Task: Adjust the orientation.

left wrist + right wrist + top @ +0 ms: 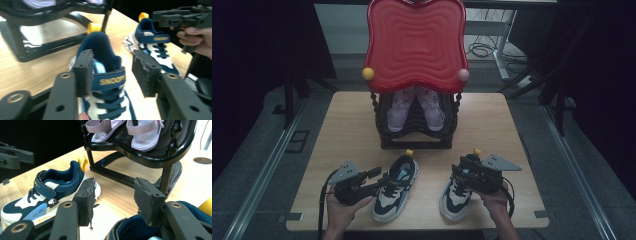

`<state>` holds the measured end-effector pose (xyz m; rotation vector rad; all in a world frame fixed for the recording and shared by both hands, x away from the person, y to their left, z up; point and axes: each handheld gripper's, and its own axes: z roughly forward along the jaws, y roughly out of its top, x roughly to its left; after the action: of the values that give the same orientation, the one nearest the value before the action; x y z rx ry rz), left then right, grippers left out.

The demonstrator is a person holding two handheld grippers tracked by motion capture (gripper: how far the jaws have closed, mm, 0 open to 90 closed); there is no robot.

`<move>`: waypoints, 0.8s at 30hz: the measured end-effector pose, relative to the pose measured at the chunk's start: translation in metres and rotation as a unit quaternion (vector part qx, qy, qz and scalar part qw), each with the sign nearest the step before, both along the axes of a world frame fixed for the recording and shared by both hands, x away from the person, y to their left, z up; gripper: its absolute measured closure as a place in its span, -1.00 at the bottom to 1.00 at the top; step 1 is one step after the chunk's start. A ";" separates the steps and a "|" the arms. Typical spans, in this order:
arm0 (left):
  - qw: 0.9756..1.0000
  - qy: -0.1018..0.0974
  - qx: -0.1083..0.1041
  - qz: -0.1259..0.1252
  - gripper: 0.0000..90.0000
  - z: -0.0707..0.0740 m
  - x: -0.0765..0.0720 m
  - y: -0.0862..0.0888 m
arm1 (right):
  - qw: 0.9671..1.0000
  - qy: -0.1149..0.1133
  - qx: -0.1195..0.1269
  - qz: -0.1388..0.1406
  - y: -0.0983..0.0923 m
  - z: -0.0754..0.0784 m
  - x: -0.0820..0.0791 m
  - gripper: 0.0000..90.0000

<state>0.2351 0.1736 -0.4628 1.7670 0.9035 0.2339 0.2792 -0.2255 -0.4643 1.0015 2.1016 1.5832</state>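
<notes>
2 navy-and-cream sneakers sit on the wooden surface (347,120) in front of the black rack (417,137). The left sneaker (396,187) and the right sneaker (457,190) both have yellow heel tabs turned toward the rack and a strap reading "SNOOPY". On the rack's lower tier rests a pair of lilac sandals (416,107); a red wavy tray (416,42) tops the rack.

The left gripper (374,175) has its fingers spread wide on either side of the left sneaker's collar, holding nothing. The right gripper (464,167) hangs over the right sneaker's heel opening, fingers also wide apart and empty.

Bare wood lies open on both sides of the rack. Dark grey floor surrounds the surface, with cables behind the rack.
</notes>
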 end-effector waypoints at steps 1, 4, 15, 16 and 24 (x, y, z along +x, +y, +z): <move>1.000 0.001 0.001 -0.002 0.28 0.000 -0.001 -0.002 | 1.000 0.002 -0.001 0.001 0.001 -0.001 0.000 0.14; 1.000 0.006 0.003 -0.008 0.53 0.001 -0.004 -0.011 | 1.000 0.004 -0.003 0.000 0.001 -0.002 0.000 0.14; 0.999 0.032 0.022 -0.037 1.00 -0.004 -0.006 -0.030 | 1.000 0.003 0.008 -0.016 -0.007 -0.001 0.001 0.14; 0.998 0.034 0.024 -0.039 1.00 -0.005 -0.007 -0.032 | 1.000 0.003 0.009 -0.016 -0.008 0.000 0.001 0.13; 0.996 0.056 0.044 -0.055 1.00 -0.016 -0.014 -0.047 | 1.000 0.006 0.016 -0.025 -0.013 0.002 0.001 0.13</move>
<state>0.2209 0.1270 -0.4783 1.9209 0.8835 0.1047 0.2805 -0.2386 -0.4627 1.0691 2.0479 1.5961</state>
